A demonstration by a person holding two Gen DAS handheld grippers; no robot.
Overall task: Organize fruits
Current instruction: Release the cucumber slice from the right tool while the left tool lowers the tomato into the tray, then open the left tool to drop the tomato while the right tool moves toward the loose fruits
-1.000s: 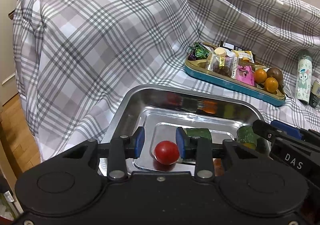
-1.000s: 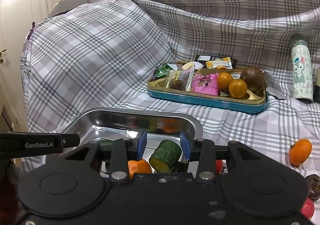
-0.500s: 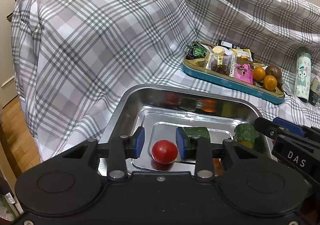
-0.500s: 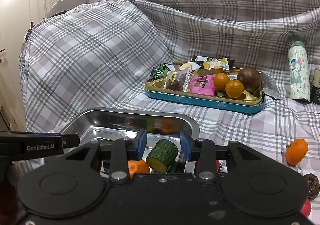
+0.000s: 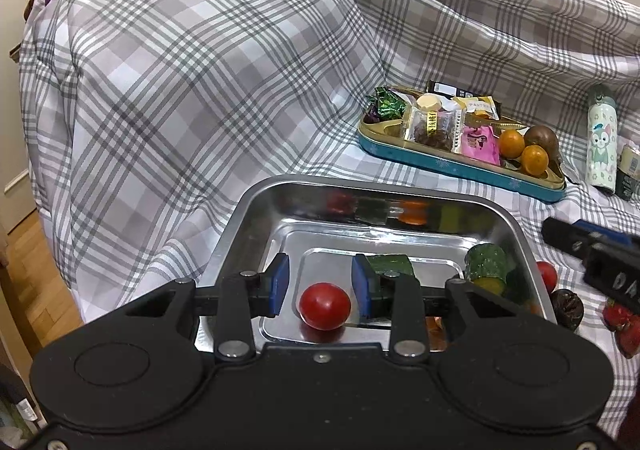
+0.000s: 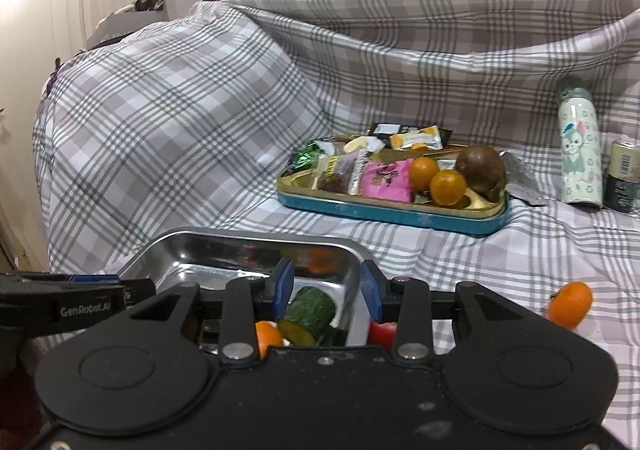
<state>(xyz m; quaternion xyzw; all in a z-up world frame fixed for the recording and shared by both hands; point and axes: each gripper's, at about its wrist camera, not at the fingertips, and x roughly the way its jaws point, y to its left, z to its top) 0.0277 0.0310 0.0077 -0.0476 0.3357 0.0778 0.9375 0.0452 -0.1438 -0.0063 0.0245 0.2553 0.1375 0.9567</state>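
Observation:
A steel tray [image 5: 256, 210] [image 6: 168, 250] lies on the plaid-covered sofa. In it are a red tomato [image 5: 325, 306], two green cucumber pieces [image 5: 486, 266] [image 6: 310, 308] and an orange piece [image 6: 267, 336]. My left gripper [image 5: 319, 284] is open and empty; the tomato lies on the tray floor between its blue pads. My right gripper [image 6: 326, 290] is open and empty above the tray's right end. A loose orange [image 6: 570, 304] lies on the cloth at right. A red fruit [image 5: 547, 276], a dark fruit [image 5: 566, 308] and a strawberry [image 5: 624, 324] lie right of the tray.
A teal tin [image 5: 440, 166] [image 6: 384, 210] at the back holds snack packets, two oranges [image 6: 436, 180] and a brown fruit [image 6: 480, 168]. A cartoon bottle [image 6: 580, 154] and a can [image 6: 622, 176] stand at far right. The sofa arm rises on the left, with wooden floor [image 5: 36, 290] below.
The right gripper has drifted right and back, off the cucumber piece toward the tray's right rim. The left gripper stays over the tomato, open as before.

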